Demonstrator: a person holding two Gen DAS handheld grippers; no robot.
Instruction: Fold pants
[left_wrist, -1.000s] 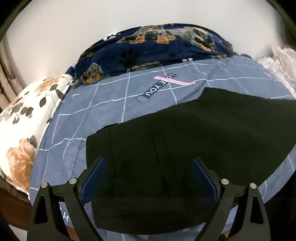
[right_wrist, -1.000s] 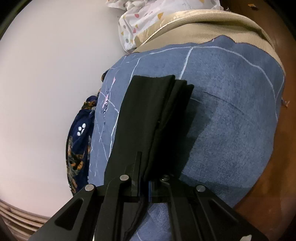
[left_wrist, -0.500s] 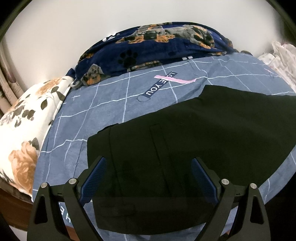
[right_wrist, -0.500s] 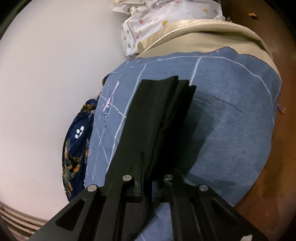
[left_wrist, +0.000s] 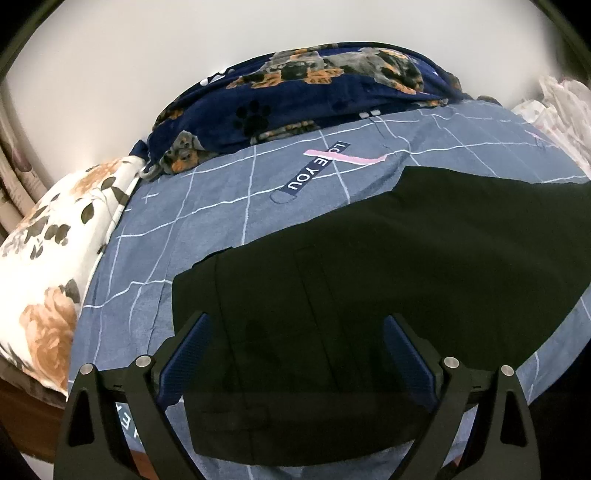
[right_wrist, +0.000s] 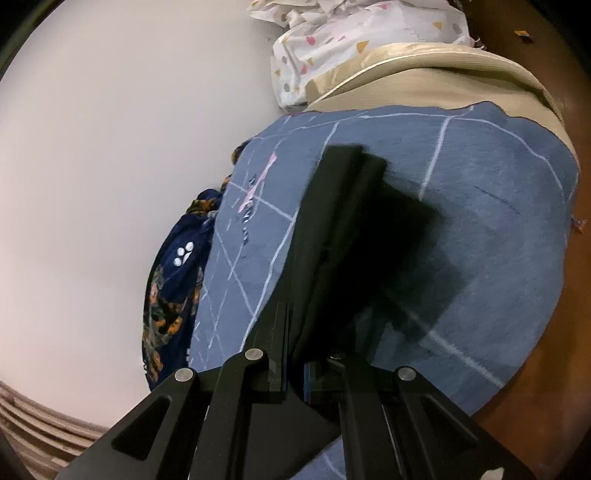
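Observation:
Black pants (left_wrist: 369, 277) lie spread across the blue checked sheet (left_wrist: 221, 221), waistband end nearest the left wrist camera. My left gripper (left_wrist: 295, 321) hovers over that end, open wide, its blue pads (left_wrist: 188, 350) apart with nothing pinched. In the right wrist view the pants (right_wrist: 332, 221) run as a long narrow strip away from the camera. My right gripper (right_wrist: 297, 354) is shut on their near edge and holds it raised off the sheet (right_wrist: 480, 184); a dark shadow falls beside the strip.
A navy dog-print blanket (left_wrist: 314, 96) is bunched along the wall at the bed's far side. A floral pillow (left_wrist: 44, 266) lies at the left. White spotted cloth (right_wrist: 351, 48) sits on the beige mattress (right_wrist: 443, 85). Wooden floor (right_wrist: 554, 369) borders the bed.
My right gripper has risen with the pants' edge in it, and the shadow beside the strip has grown wider. The left gripper has stayed where it was, still open.

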